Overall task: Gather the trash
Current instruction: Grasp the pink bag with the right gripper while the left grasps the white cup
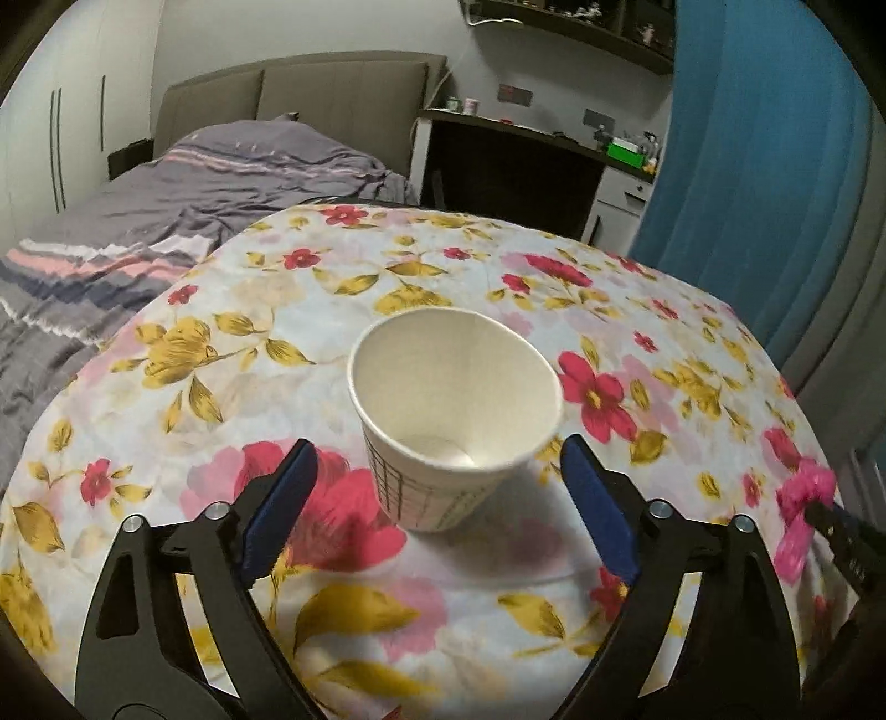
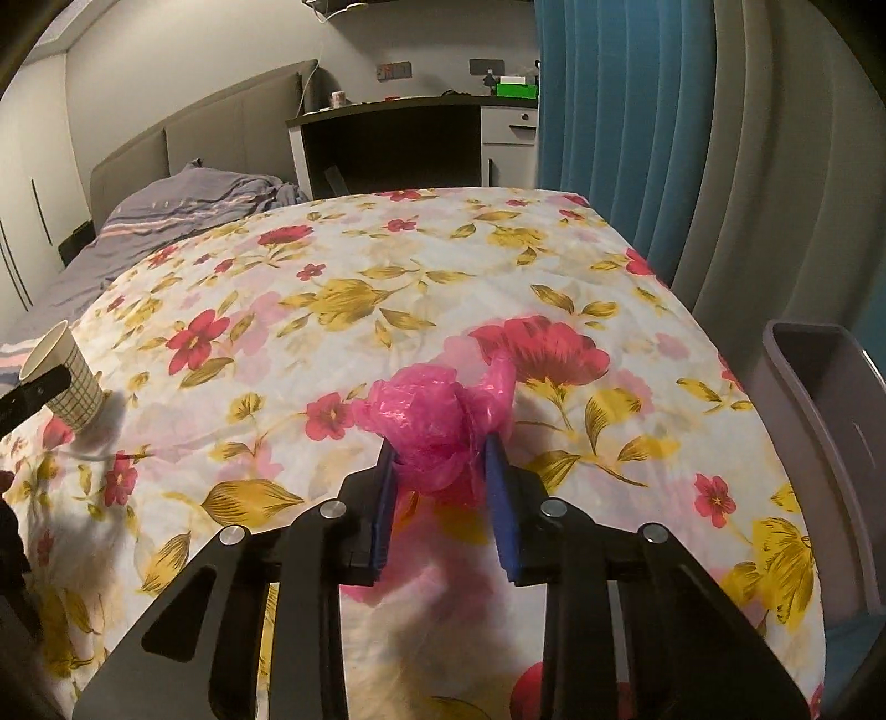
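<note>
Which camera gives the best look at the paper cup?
The left wrist view: the paper cup fills the centre, tilted, its empty inside visible. In the right wrist view it is only small at the left edge, partly hidden behind a black gripper part.

The right claw (image 2: 440, 451) is covering the pink bag's (image 2: 426, 426) lower part. The grey bin (image 2: 819, 421) is running off the picture's right edge, and small items on the far shelf (image 1: 576, 27) are blurring together.
</note>
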`<state>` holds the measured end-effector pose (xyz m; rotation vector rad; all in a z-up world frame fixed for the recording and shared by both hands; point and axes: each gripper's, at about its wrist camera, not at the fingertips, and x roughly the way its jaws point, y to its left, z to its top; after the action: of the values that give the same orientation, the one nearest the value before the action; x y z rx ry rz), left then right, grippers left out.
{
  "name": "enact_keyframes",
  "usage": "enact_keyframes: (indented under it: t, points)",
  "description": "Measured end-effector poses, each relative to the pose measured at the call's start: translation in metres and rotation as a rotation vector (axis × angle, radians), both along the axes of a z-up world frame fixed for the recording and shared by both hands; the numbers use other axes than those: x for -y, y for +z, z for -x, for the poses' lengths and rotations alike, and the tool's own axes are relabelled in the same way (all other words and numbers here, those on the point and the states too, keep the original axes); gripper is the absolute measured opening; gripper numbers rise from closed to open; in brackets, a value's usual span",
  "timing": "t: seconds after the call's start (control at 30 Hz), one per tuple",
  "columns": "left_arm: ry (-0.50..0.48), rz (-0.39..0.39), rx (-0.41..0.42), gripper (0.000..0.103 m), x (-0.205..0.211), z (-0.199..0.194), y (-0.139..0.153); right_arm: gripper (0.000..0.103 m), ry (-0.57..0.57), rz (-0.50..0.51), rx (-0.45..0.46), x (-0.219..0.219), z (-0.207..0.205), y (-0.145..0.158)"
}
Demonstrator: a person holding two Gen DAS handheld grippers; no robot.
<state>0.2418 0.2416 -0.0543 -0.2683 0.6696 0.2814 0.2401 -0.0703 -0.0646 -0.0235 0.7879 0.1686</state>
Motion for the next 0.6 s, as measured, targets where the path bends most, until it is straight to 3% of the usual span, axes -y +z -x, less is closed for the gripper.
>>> enact_keyframes:
  t: [0.17,0.6]
  points:
    - [-0.015,0.025,-0.018,0.060,-0.002,-0.008,-0.004,0.031,0.008,0.004,0.000,-0.001,0.000,0.000]
    - [-0.056,0.014,0.052,0.057,0.022,0.020,0.015,0.028,0.013,-0.029,0.044,0.001,0.014,0.007]
